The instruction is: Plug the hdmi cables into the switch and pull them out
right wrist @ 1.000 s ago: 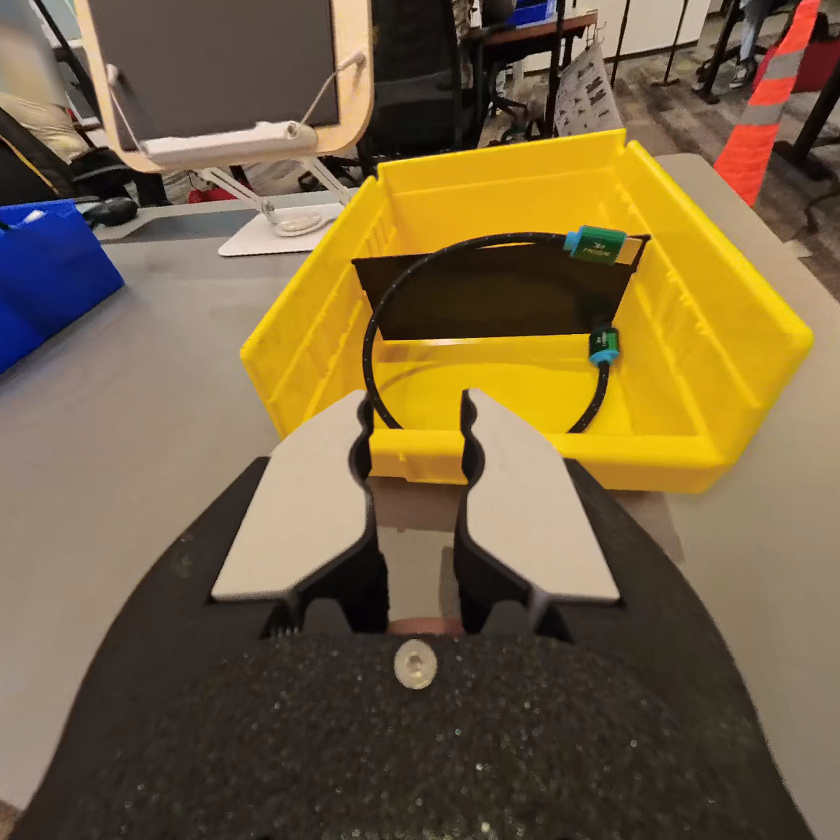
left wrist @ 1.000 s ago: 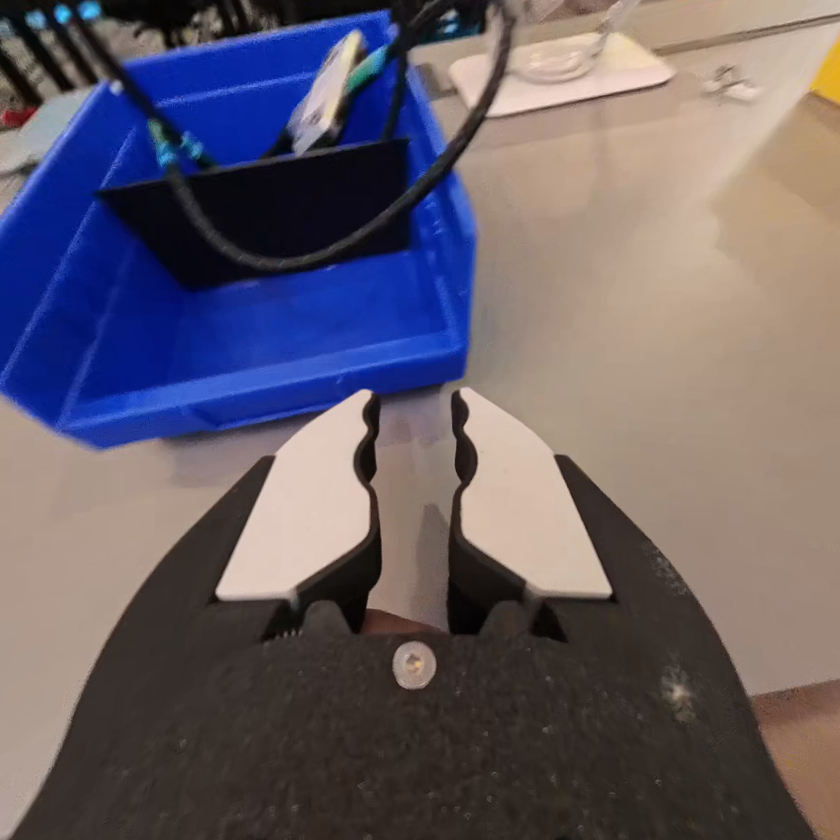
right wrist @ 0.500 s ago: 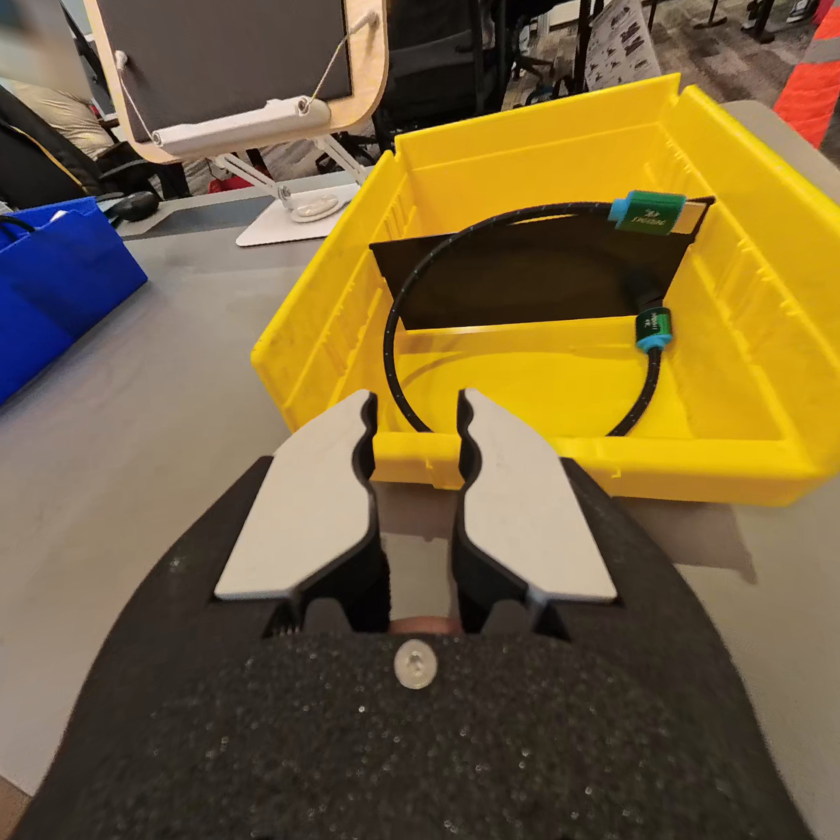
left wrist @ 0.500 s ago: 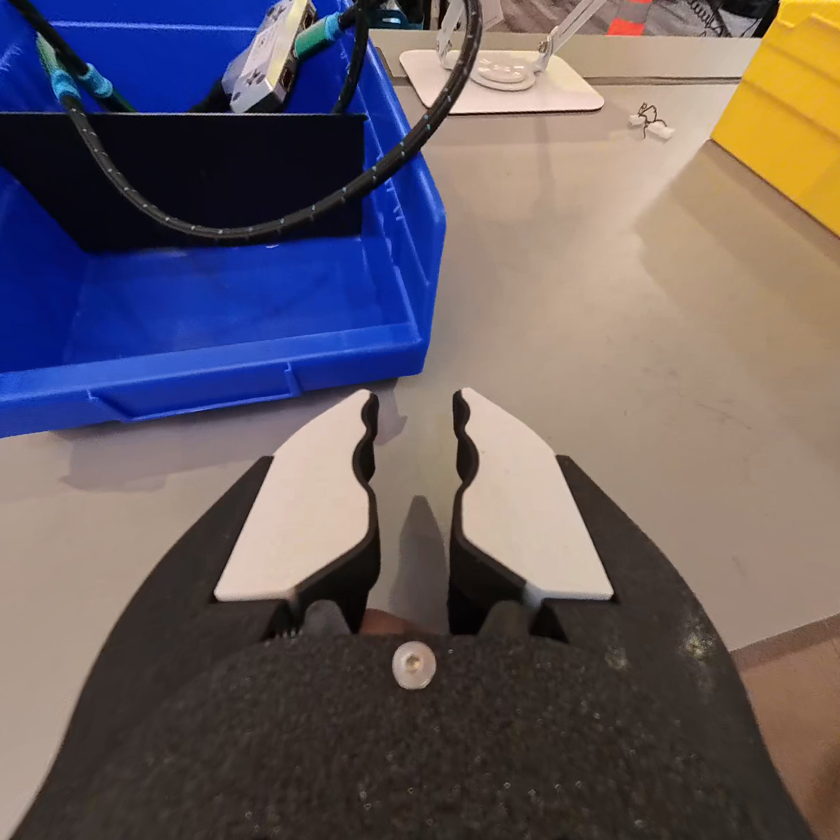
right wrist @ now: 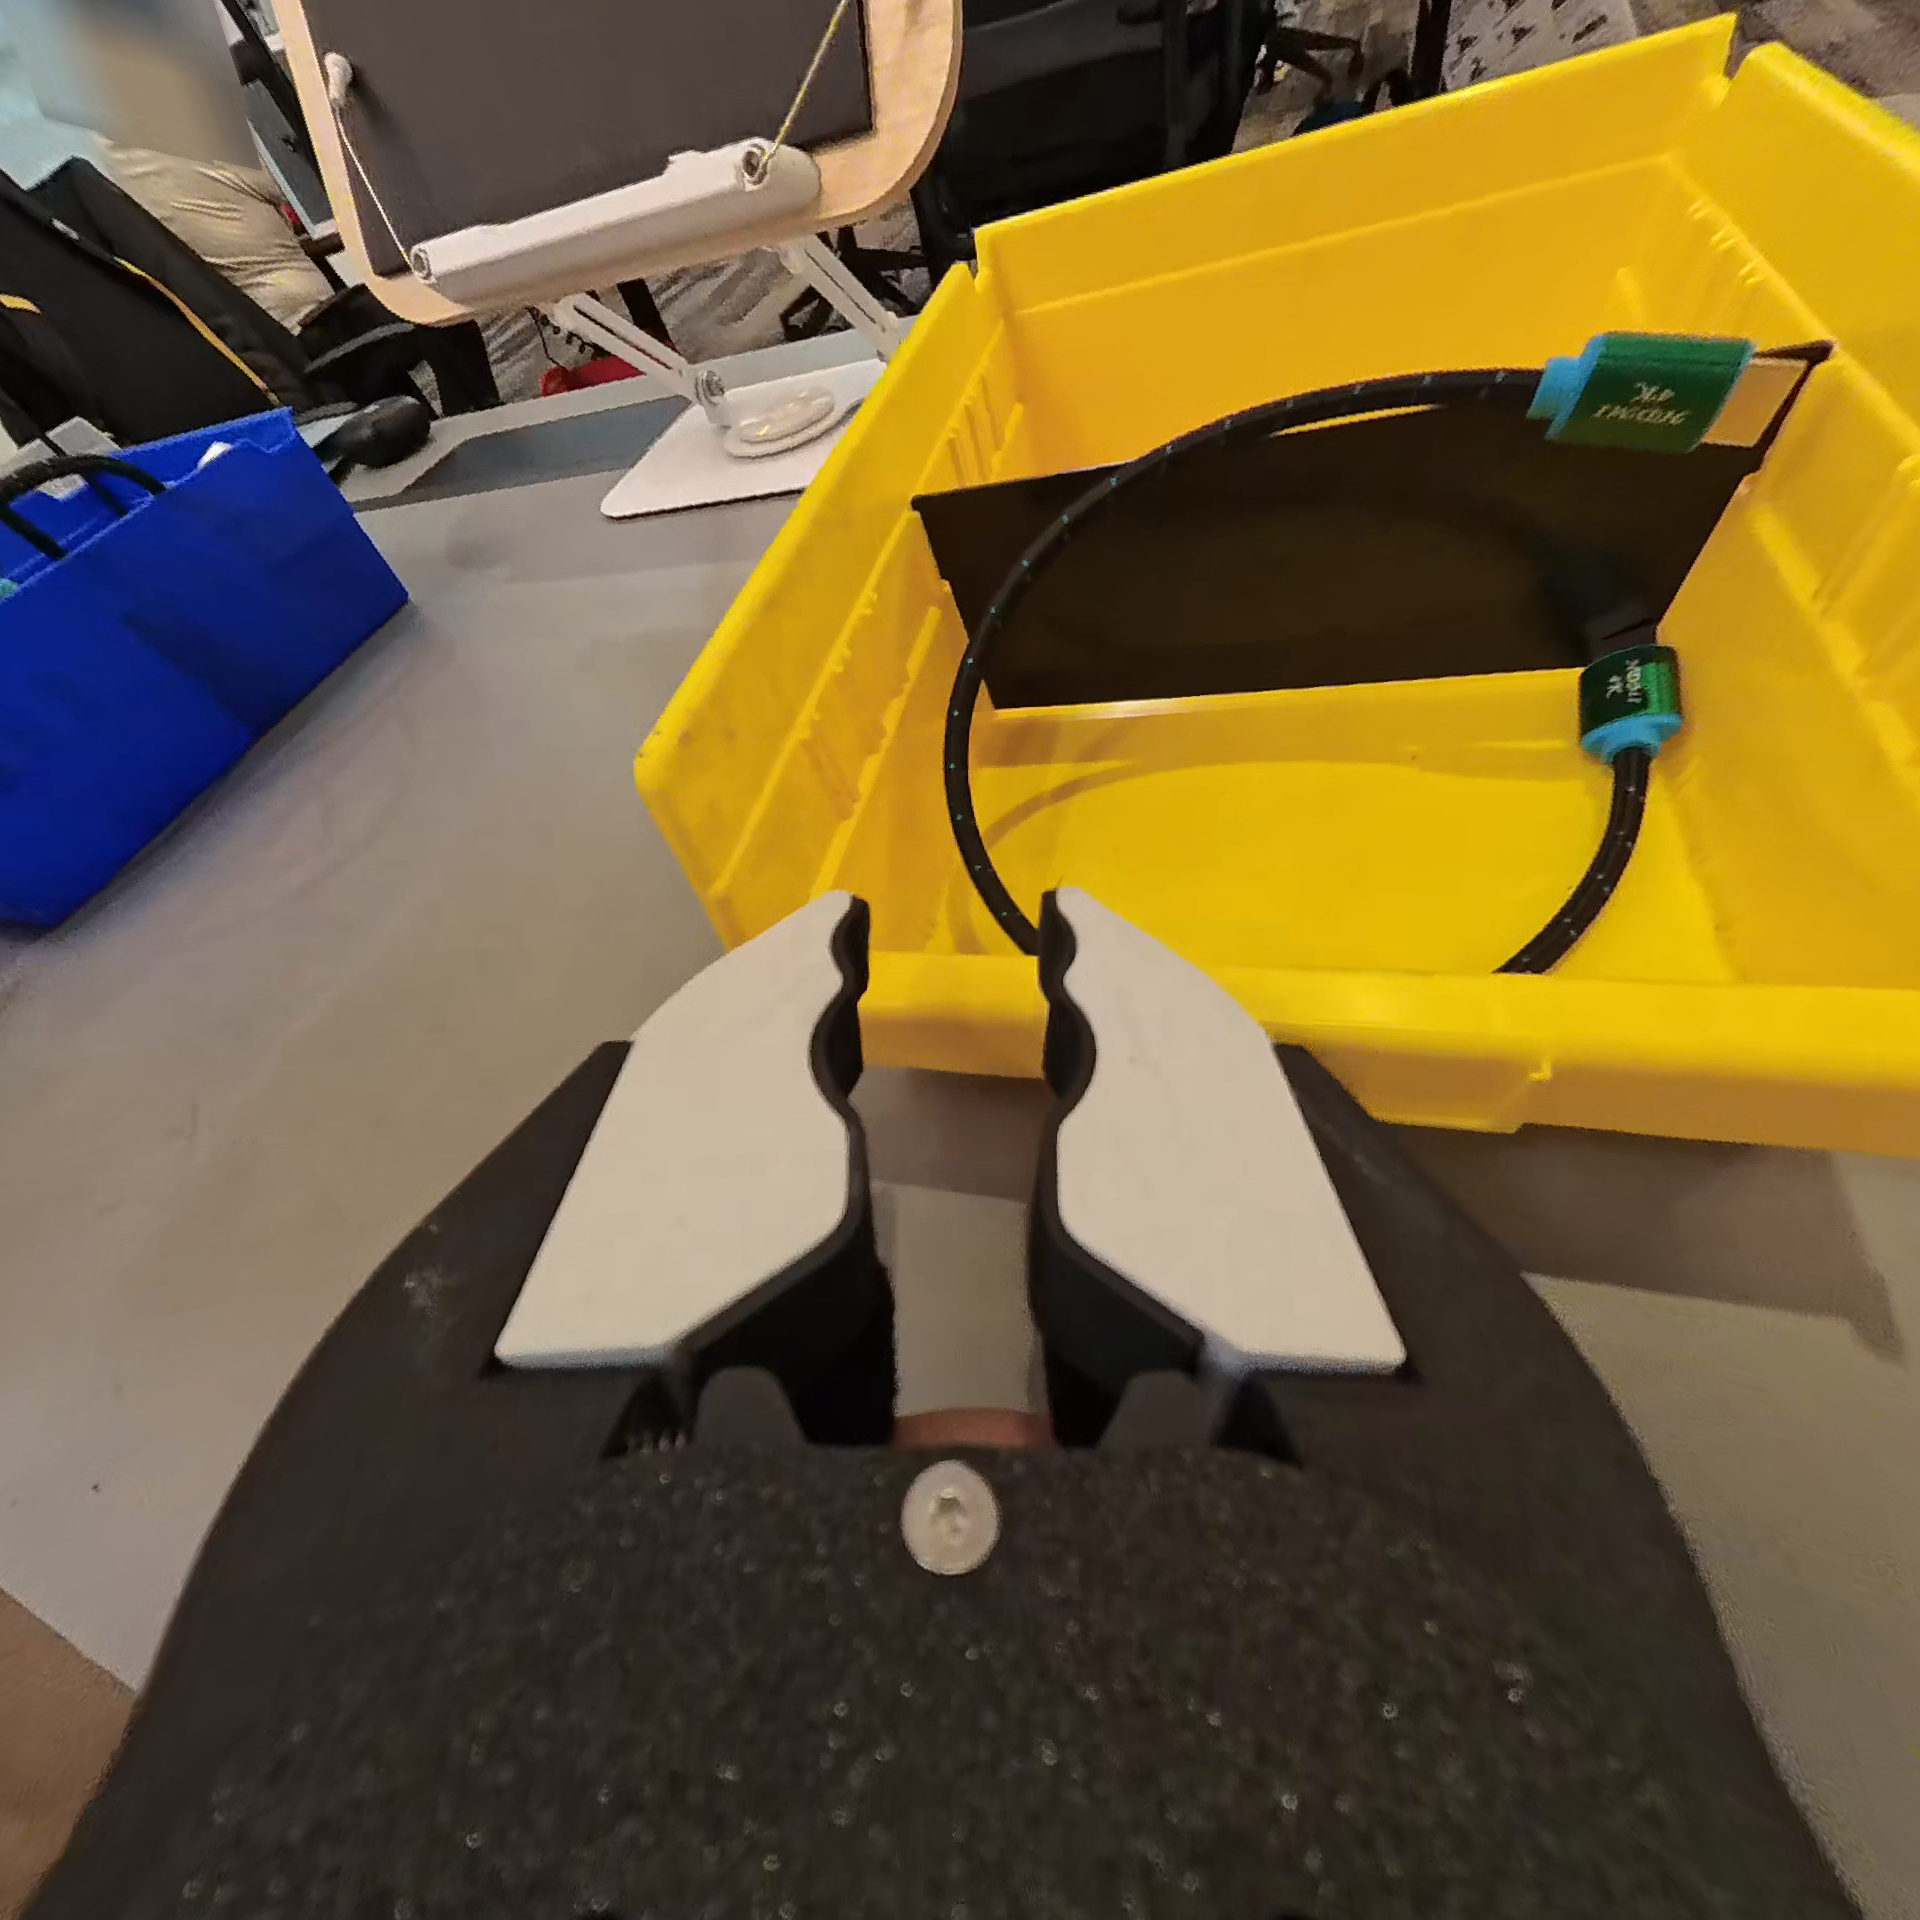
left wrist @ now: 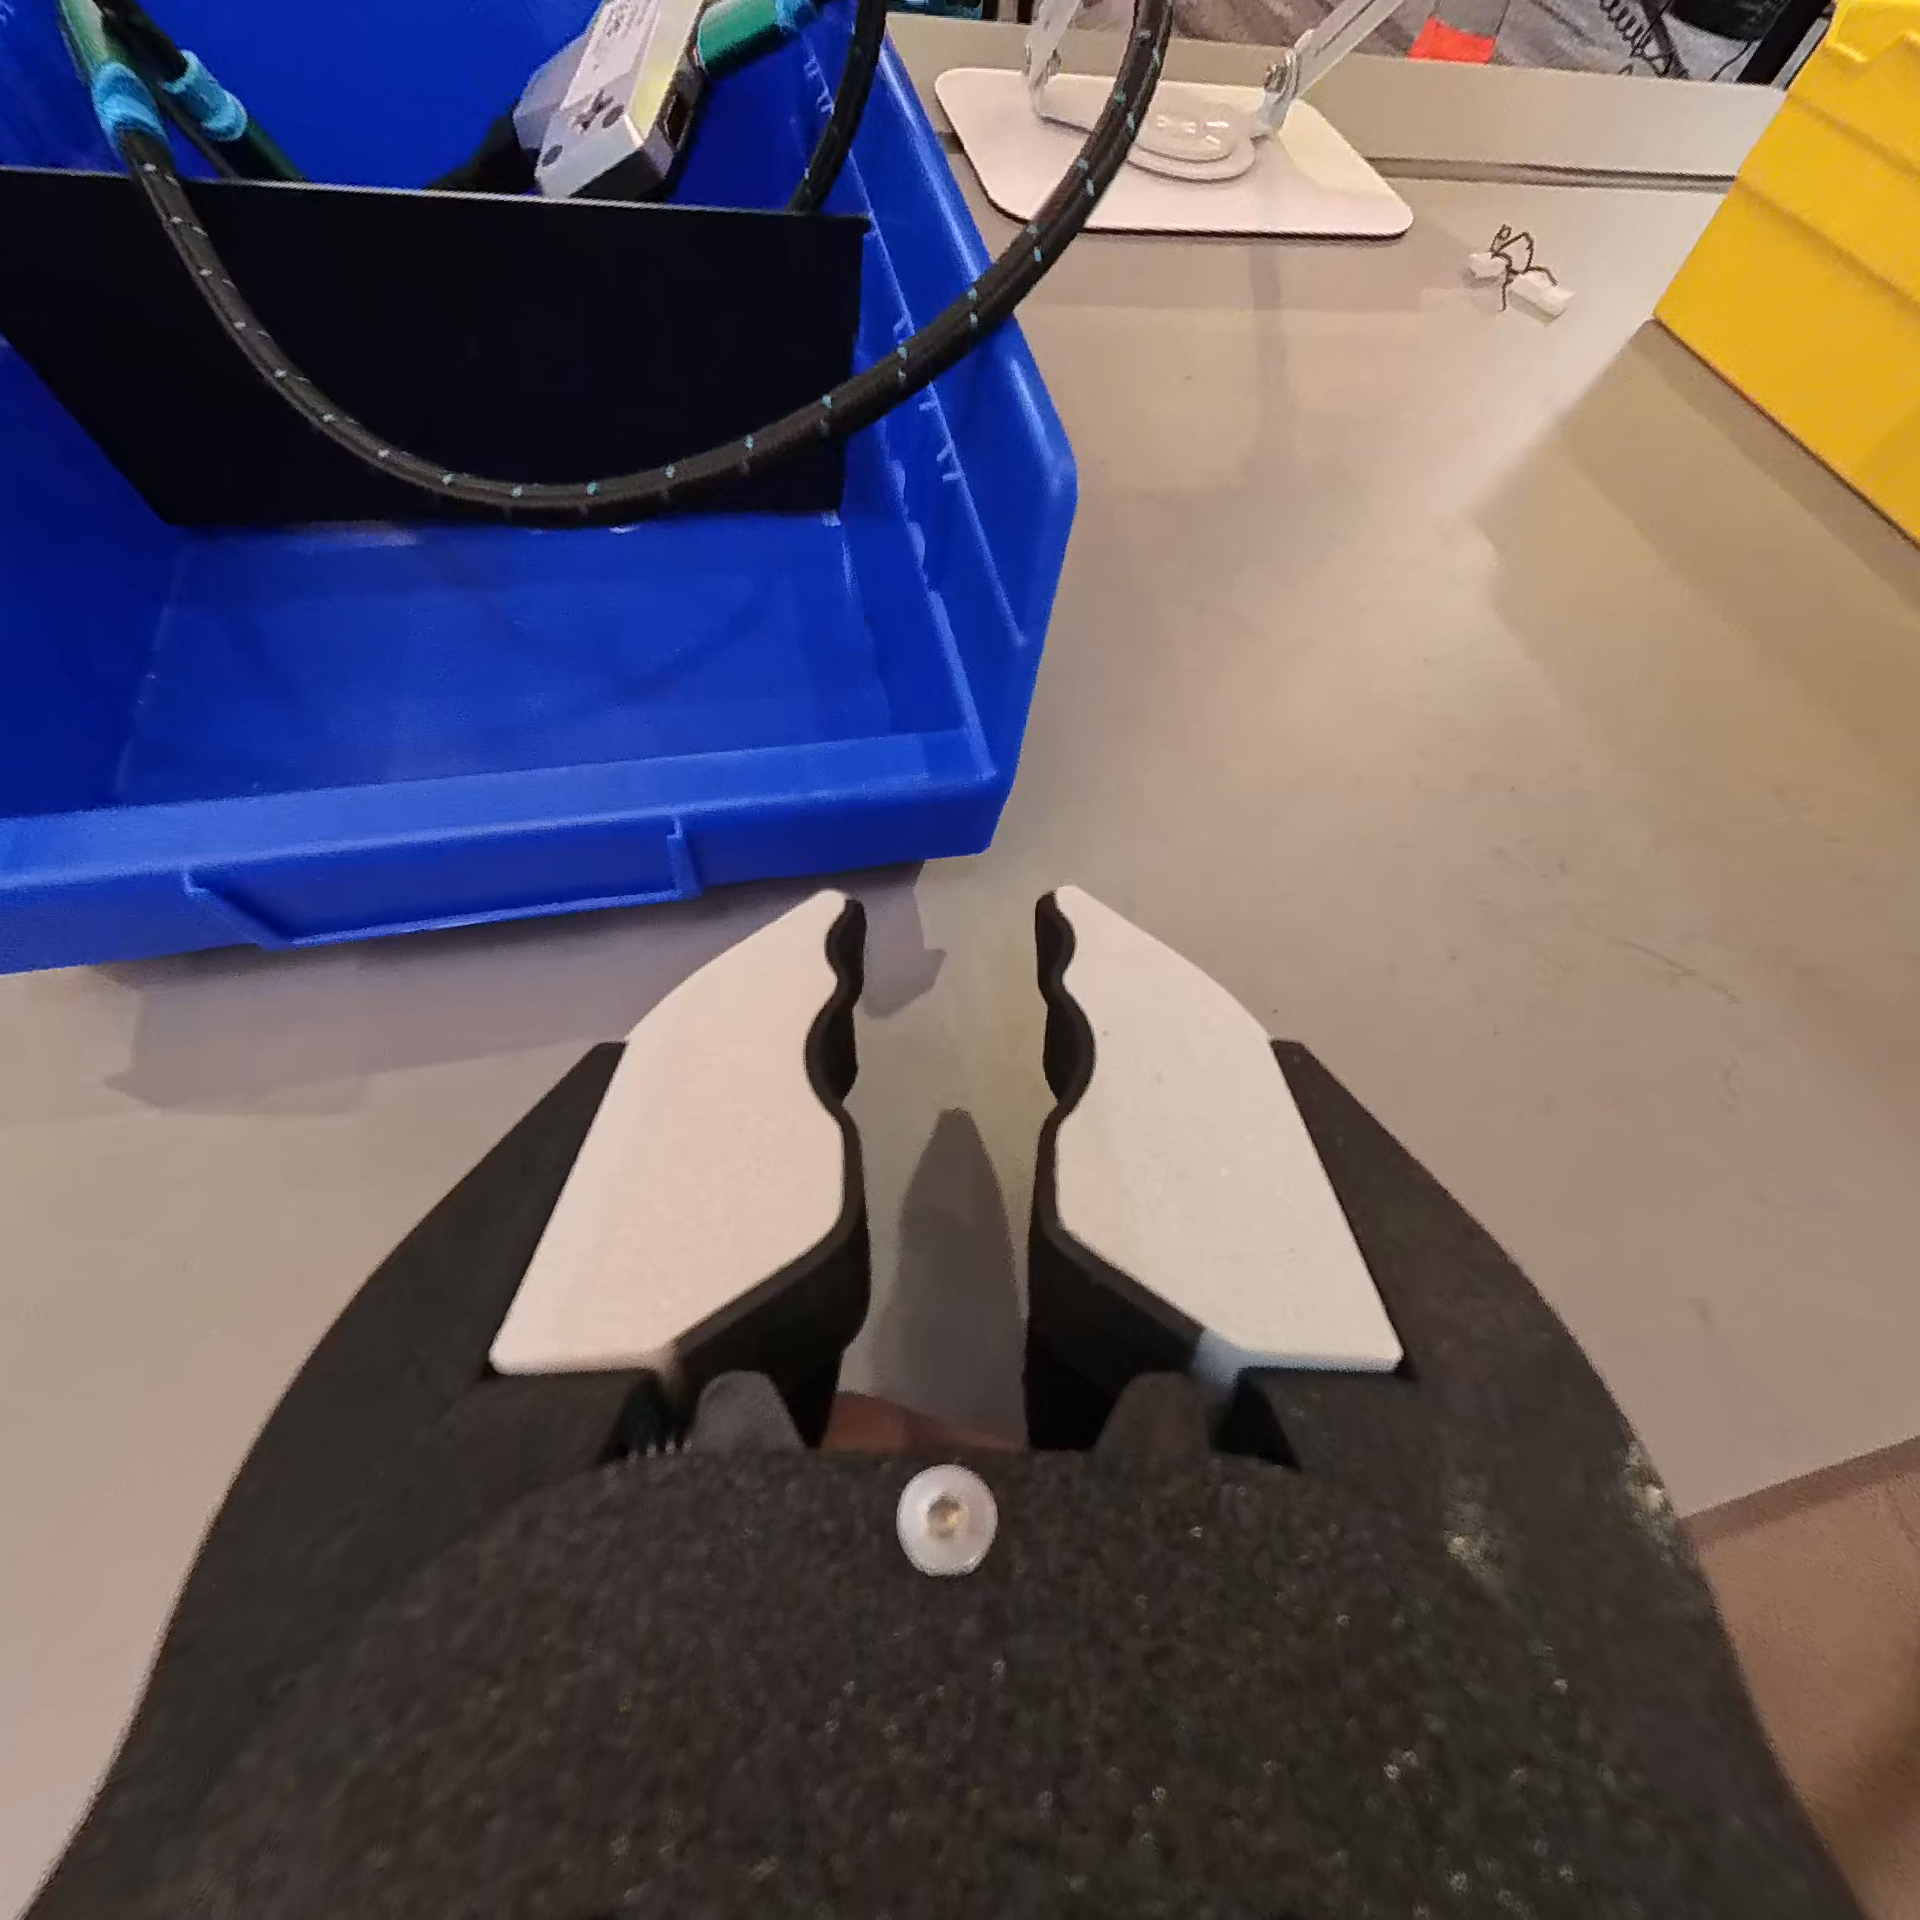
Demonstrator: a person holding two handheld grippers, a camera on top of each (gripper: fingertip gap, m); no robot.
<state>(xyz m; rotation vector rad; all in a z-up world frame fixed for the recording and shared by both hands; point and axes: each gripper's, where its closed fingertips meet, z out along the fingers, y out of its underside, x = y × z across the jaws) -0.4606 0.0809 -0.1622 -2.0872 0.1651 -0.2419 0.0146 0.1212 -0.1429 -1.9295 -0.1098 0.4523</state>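
The left gripper (left wrist: 948, 914) is seen low over the grey table top (left wrist: 1403, 727), its two pale fingers parted by a modest gap with nothing held between them. Just beyond its fingertips stands a blue plastic bin (left wrist: 520, 831) split by a black divider panel (left wrist: 436, 343). Behind that panel a small silver metal switch box (left wrist: 613, 114) is propped at a tilt, with a green-ended plug seated in it (a black braided cable (left wrist: 831, 416) is looped forward over the divider and out past the bin's right wall).

The right gripper (right wrist: 948, 920) is likewise parted and empty, poised at the near wall of a yellow plastic bin (right wrist: 1351, 1029). Inside lies a second black braided HDMI cable (right wrist: 971, 748), curled in a loop, one green plug (right wrist: 1631, 395) resting on top of the bin's black divider (right wrist: 1299, 582) and the other plug (right wrist: 1628, 698) lying against its front.
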